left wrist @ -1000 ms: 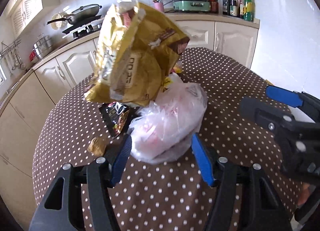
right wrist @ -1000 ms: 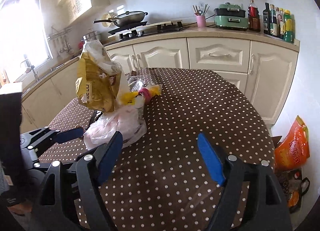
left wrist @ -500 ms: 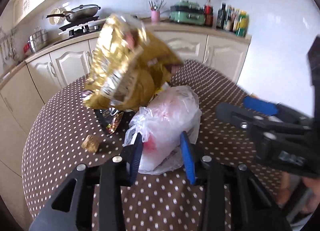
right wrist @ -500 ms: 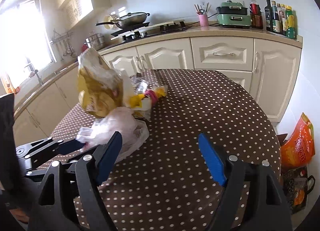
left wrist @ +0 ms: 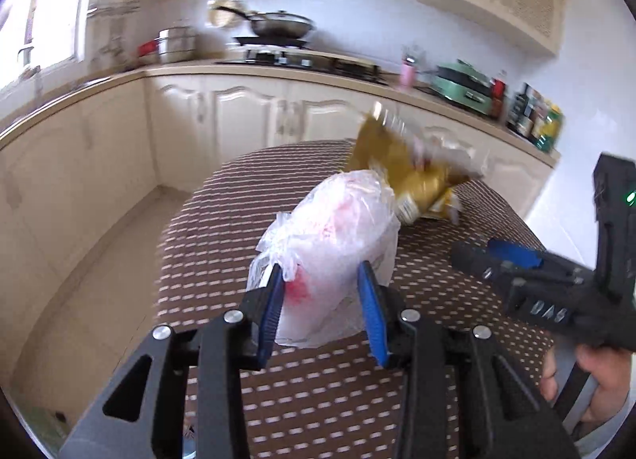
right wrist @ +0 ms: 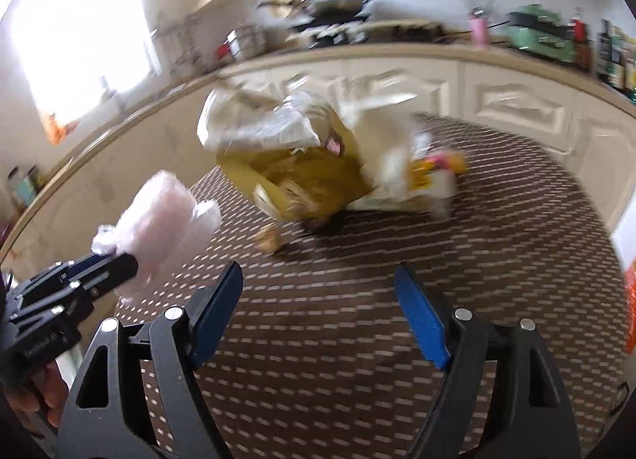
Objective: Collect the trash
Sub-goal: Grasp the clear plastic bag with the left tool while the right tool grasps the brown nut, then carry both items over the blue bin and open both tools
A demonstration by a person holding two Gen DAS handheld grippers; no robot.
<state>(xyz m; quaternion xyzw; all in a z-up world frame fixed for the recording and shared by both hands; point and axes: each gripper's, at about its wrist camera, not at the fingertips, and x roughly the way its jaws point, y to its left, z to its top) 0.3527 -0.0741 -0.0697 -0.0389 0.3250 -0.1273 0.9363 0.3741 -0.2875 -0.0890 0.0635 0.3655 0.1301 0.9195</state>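
My left gripper (left wrist: 320, 272) is shut on a clear plastic bag (left wrist: 334, 236) with pink and red inside, held up off the dotted table (left wrist: 222, 244). In the right wrist view the plastic bag (right wrist: 159, 220) hangs from the left gripper (right wrist: 115, 264) at the table's left edge. A crumpled gold snack bag (right wrist: 310, 177) lies at the table's middle, a yellow and pink wrapper (right wrist: 441, 163) to its right and a small brown scrap (right wrist: 268, 240) in front. My right gripper (right wrist: 318, 272) is open over bare tablecloth with nothing between its fingers. Both views are blurred.
Cream cabinets and a counter ring the table (right wrist: 357, 339), with a stove and wok (left wrist: 278, 26), a green appliance (left wrist: 461, 83) and bottles (left wrist: 536, 121). An orange bag (right wrist: 630, 308) sits low at the right edge. A person's hand (left wrist: 596, 391) holds the right gripper (left wrist: 477, 250).
The left jaws closed on the plastic bag, then lifted it and carried it left, away from the gold bag. The right gripper stayed open and swung toward the pile.
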